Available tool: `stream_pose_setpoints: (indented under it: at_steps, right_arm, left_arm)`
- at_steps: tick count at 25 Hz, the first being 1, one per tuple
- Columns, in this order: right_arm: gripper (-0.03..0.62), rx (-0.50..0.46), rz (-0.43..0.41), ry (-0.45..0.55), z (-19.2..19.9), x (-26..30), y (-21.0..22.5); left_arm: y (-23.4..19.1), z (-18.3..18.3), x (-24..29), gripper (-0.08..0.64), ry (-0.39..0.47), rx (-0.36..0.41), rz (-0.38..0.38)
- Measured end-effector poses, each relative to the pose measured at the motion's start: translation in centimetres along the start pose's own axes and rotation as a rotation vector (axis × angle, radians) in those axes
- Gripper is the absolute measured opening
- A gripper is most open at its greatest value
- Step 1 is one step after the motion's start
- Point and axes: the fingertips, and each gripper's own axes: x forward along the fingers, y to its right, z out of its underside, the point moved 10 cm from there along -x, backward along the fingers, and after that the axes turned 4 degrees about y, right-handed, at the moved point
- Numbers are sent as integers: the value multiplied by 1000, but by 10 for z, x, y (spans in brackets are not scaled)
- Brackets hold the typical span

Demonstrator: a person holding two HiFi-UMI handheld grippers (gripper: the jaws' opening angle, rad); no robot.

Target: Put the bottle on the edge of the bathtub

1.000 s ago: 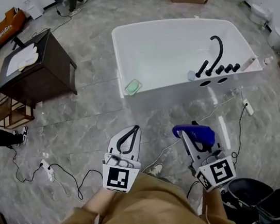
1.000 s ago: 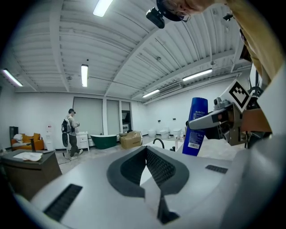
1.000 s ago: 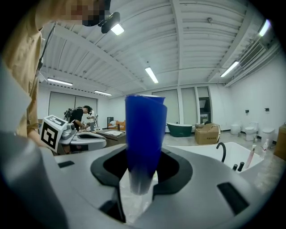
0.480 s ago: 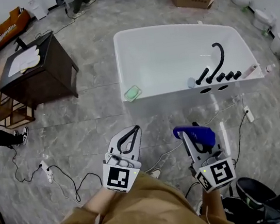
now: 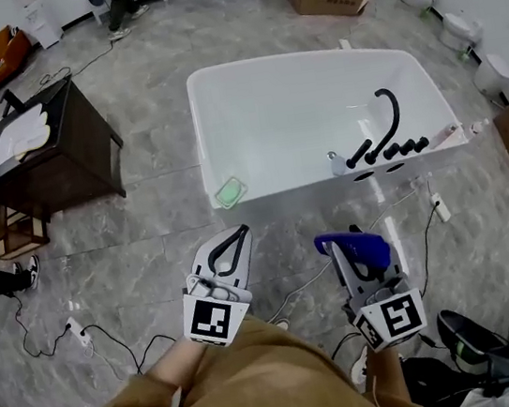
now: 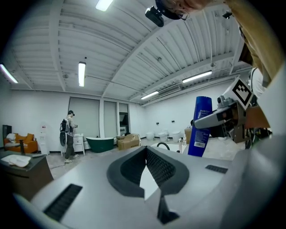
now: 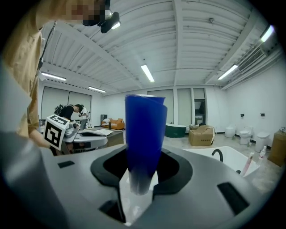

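Bottle, blue, upright, clamped between the jaws of the right gripper, held above the grey floor and well short of the white bathtub. Left to right in the head view: dark wooden table with a white cloth on top; left gripper, jaw tips closed together on nothing; green dish on the tub's near-left corner; black faucet by the tub's near-right rim; right gripper with the bottle. Touches neither tub nor floor.
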Motion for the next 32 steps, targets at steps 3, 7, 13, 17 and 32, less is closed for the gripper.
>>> stream_pose_setpoints:
  at_steps: [3,7,13,17,32]
  right_arm:
    - [160,10,13,-21,2,18,3]
    - [160,16,21,-35,6,41,9]
    - [160,7,24,-56,9,67,16]
    - [160,0,33,-69,13,84,21]
    - [160,-29,59,-107,38,140,45]
  left_arm:
    - [-14,8,12,7,-10,-11,8]
    - [-27,20,26,8,-35,-35,19]
    - [-43,34,38,7,-60,-57,19]
    - [-53,42,47,6,-61,-52,23]
    - [-74,76,70,7,-100,-79,49]
